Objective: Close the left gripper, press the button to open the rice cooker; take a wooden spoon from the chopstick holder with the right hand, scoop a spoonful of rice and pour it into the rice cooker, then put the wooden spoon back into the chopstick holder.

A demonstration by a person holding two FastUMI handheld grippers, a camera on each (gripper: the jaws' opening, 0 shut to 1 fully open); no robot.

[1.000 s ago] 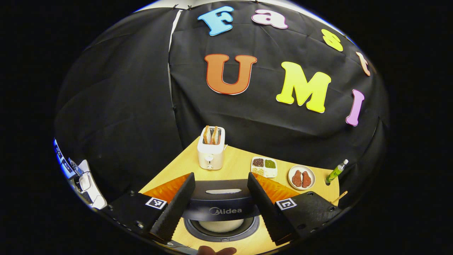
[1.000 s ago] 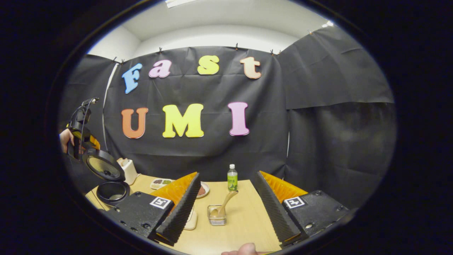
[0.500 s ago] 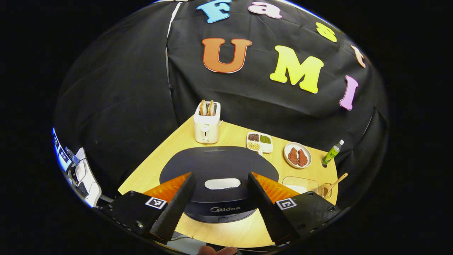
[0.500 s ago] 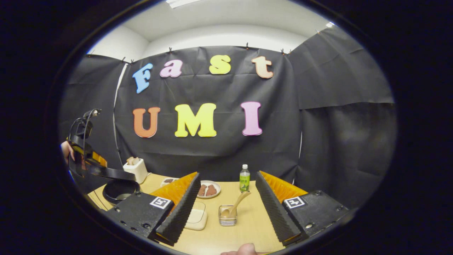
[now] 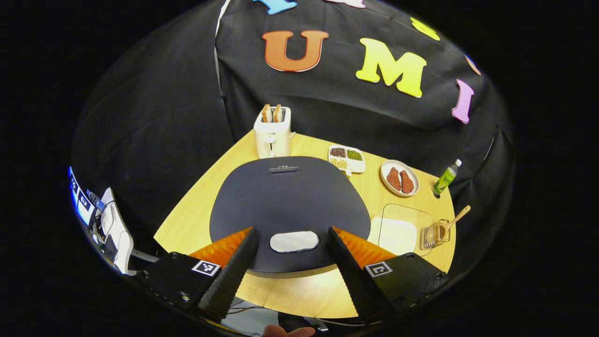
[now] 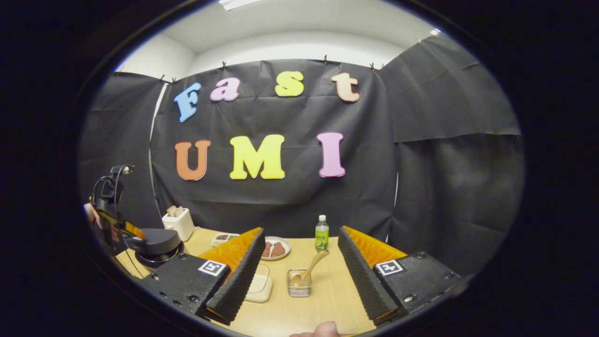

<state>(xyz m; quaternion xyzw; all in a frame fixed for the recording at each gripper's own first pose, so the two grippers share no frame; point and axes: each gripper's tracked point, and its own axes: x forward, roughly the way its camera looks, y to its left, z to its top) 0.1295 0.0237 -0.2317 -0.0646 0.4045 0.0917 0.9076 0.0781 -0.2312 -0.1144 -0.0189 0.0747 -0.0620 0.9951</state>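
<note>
Left gripper view: the left gripper hangs with its fingers spread apart over the near edge of the rice cooker, lid down. Right gripper view: the right gripper is likewise parted, empty, facing the wooden spoon standing in the chopstick holder mid-table.

Lighting even, bright, from a ceiling strip light overhead. Counter well lit, shadows soft. Mild sheen on rice cooker lid. Strong fisheye bending at edges; focus sharp throughout.
</note>
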